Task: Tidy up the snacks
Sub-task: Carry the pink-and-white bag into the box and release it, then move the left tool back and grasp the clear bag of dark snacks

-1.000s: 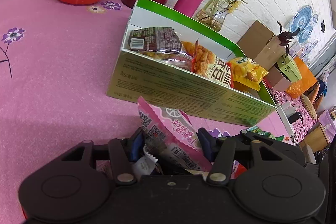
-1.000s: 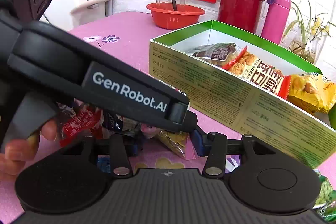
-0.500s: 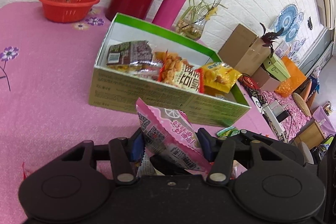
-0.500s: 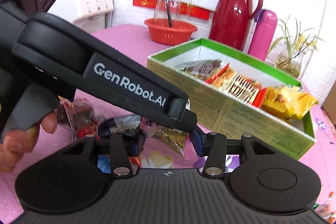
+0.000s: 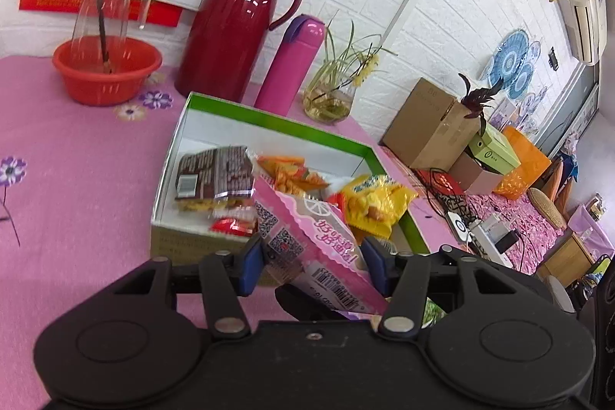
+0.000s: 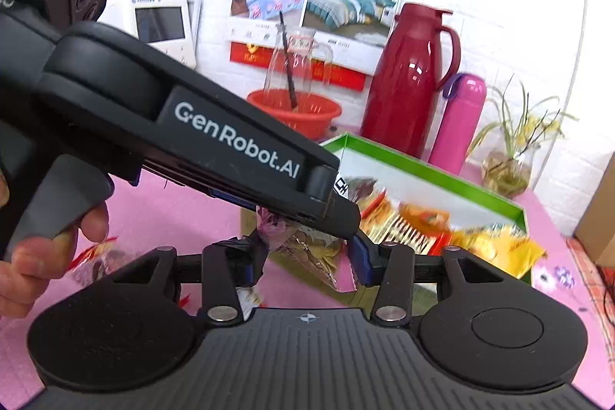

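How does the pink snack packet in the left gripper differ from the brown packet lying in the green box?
The pink snack packet is held in the air, tilted, by the left gripper; the brown packet lies flat in the green box. The pink snack packet is opaque with a zigzag edge and QR codes; the brown packet is dark on top, with a clear part showing yellow pieces. Both carry a barcode.

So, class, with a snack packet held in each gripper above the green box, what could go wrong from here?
1. The left gripper pinches the pink packet low, with most of it sticking out, so it might twist or slip.
2. The green box already holds the brown packet and yellow packet; a drop may land on them.
3. The right gripper sits right beneath the left one; they may collide.
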Tool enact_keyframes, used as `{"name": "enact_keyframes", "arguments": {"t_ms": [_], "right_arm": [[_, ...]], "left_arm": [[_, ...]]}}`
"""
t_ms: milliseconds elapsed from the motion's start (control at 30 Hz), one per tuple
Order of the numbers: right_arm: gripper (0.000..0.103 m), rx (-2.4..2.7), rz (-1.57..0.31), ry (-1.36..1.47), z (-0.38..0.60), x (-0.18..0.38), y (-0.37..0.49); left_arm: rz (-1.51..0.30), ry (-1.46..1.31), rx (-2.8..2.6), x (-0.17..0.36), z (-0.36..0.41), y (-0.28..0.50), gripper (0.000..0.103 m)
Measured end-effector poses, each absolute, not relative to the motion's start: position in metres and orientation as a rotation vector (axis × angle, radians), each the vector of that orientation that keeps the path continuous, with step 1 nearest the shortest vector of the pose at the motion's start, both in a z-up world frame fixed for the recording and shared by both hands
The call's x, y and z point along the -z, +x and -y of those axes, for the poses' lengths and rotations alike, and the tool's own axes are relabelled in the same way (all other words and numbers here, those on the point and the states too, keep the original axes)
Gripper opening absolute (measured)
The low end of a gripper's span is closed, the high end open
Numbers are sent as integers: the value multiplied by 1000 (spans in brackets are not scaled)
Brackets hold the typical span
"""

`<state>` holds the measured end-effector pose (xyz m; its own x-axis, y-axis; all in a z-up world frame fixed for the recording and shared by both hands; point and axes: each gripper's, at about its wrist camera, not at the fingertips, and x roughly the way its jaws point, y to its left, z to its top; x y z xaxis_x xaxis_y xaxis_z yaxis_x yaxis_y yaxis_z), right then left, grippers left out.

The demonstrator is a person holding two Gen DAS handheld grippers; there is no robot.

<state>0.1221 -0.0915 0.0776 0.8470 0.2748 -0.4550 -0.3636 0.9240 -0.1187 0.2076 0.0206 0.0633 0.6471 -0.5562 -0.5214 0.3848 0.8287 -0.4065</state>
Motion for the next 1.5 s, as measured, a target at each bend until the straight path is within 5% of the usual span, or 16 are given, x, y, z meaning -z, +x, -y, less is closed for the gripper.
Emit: {"name": "enact_keyframes", "arguments": {"t_ms": [667,700,733,767,800,900,1500], "right_arm": [[74,-308,-320,-232,111,-83,190],[75,-305,-328,-238,111,-79,196],[82,-295,-351,-251,110,-73,203],[89,-284,-390,-277,107,-68,212],[91,-269,-413,-298,106,-62,215],[103,-247,-409,-317,108,-54,211],[103,-443,-377,-179,109,-92,113]], "left_arm": [[-614,-344,577,-69,-13,293,17],[-623,-364,560,-62,-15,297,20],[-639,-395,541,-56,-18,302,43],[-658,-428,513,-50,-22,305,80],[-663,-451,483,-46,-27,305,92],[-654,-452,439,-40,-40,303,96],[-651,-331,443,-76,-80,194,102]]}}
